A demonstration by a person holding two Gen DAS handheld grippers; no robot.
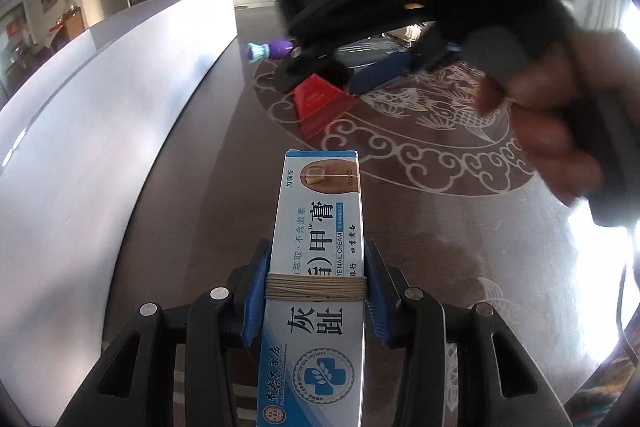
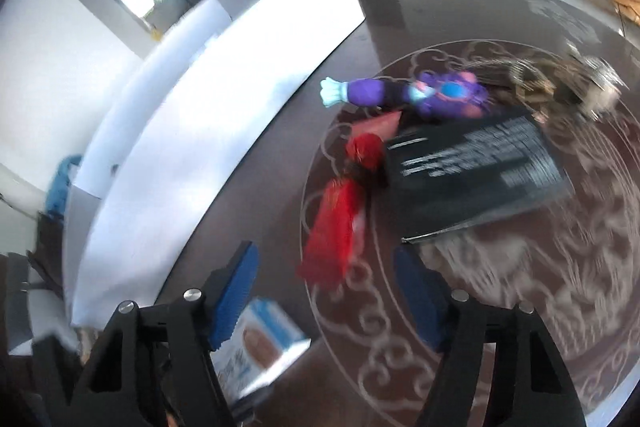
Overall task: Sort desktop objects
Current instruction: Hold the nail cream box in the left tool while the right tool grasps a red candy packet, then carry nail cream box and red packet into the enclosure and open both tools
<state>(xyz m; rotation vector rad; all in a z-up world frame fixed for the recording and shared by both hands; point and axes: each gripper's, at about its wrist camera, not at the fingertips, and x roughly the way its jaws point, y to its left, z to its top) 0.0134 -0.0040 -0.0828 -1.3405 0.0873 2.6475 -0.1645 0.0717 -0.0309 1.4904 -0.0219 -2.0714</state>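
Note:
My left gripper (image 1: 316, 267) is shut on a white and blue nail cream box (image 1: 316, 267) bound with a rubber band, held above the dark table; the box's end also shows in the right wrist view (image 2: 260, 343). My right gripper (image 2: 326, 275) is open and empty above a red packet (image 2: 336, 231). Seen from the left wrist view, the right gripper (image 1: 316, 67) hangs over the same red packet (image 1: 322, 103). A purple toy figure (image 2: 440, 95) and a black box (image 2: 476, 163) lie beyond it.
A long white box (image 1: 120, 99) runs along the table's left side. The dark table (image 1: 440, 227) has a round white pattern. A blue box (image 1: 384, 71) lies behind the red packet. Shiny small items (image 2: 592, 83) sit at the far right.

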